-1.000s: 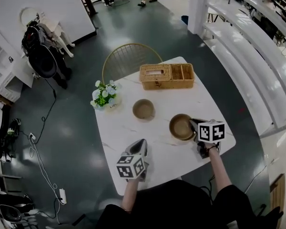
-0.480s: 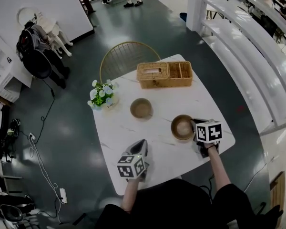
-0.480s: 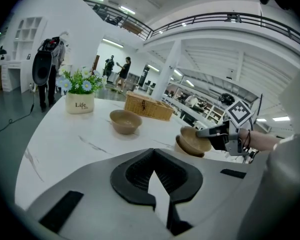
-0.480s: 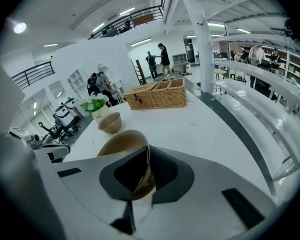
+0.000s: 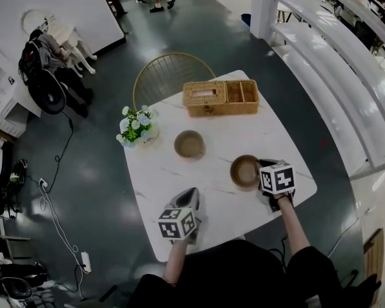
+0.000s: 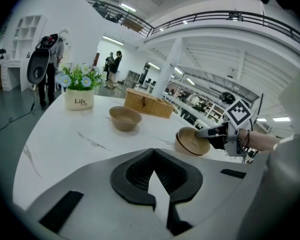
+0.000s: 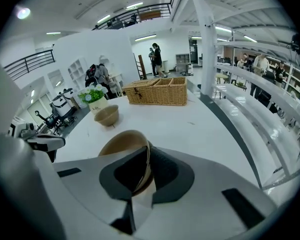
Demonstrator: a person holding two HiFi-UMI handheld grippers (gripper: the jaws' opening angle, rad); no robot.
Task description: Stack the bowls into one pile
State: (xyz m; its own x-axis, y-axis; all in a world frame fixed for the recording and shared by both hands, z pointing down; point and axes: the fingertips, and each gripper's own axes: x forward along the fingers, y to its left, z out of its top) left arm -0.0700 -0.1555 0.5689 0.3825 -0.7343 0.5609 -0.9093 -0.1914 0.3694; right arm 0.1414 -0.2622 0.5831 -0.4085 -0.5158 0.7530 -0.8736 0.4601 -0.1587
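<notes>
Bowl, round, smooth and matte tan, has its rim pinched by the right gripper. The left gripper has its jaws together on nothing, over a veined white marble table on a glossy dark floor.

The table is bare between my left gripper and the far bowl, and also between the far bowl and the near bowl that my right gripper grips by the rim, so both ways to the far bowl are open. Behind the far bowl stands the basket, with a strip of free table between them, and to the left the flower pot stands near the table edge. A chair stands against the far edge, behind the flower pot and the basket.
</notes>
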